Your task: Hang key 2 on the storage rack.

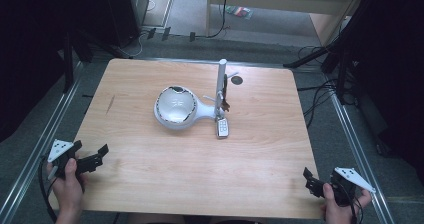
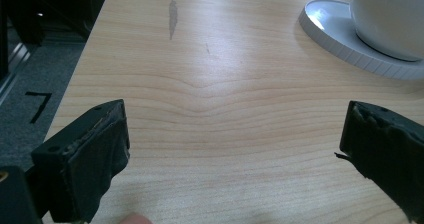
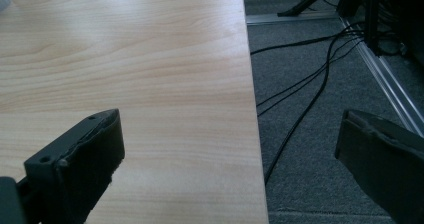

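Note:
A white device with a round domed head (image 1: pixel 173 107) lies in the middle of the wooden table (image 1: pixel 150 174). Its slim white post (image 1: pixel 221 86) stands upright just right of the head, and a small white remote (image 1: pixel 223 128) lies at the post's foot. My left gripper (image 1: pixel 100 156) is held at the table's front left corner, open and holding nothing. In the left gripper view the jaws (image 2: pixel 235 134) stand wide apart over bare wood, with the device's white ringed rim (image 2: pixel 340 39) far ahead on the right. My right gripper (image 1: pixel 309 180) (image 3: pixel 231 139) is open and straddles the table's right edge.
A small dark round mark (image 1: pixel 236 80) sits near the table's back edge. Grey carpet with black cables (image 3: pixel 300 114) and a metal floor rail (image 3: pixel 390 84) lie right of the table. Dark stands and curtains flank both sides.

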The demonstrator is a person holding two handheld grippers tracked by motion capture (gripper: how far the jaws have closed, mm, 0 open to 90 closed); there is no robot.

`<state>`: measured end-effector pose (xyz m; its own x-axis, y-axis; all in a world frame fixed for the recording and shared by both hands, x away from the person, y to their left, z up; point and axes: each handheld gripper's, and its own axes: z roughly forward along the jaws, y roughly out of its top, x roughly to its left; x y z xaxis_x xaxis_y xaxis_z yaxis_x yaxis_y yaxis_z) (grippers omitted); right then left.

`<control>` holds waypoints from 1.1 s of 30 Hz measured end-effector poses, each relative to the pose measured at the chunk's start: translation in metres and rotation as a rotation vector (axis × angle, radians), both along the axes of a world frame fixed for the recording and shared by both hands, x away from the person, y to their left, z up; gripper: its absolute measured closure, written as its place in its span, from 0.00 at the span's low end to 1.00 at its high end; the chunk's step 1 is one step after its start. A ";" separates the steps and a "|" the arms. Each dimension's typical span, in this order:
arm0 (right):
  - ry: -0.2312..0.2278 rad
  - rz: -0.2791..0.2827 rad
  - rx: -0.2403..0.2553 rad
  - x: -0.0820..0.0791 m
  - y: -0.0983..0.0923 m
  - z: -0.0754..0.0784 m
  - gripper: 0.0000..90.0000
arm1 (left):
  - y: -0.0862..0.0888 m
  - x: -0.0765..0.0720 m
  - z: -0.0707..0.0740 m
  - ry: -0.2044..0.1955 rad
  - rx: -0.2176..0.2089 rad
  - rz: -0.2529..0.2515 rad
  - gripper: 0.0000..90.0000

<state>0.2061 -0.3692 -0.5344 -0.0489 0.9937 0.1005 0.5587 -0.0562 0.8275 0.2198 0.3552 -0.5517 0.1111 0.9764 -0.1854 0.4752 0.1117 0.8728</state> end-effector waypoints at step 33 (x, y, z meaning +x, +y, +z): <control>0.015 0.012 0.032 -0.006 0.002 -0.016 0.00 | 0.002 0.004 0.000 0.032 -0.025 -0.007 0.00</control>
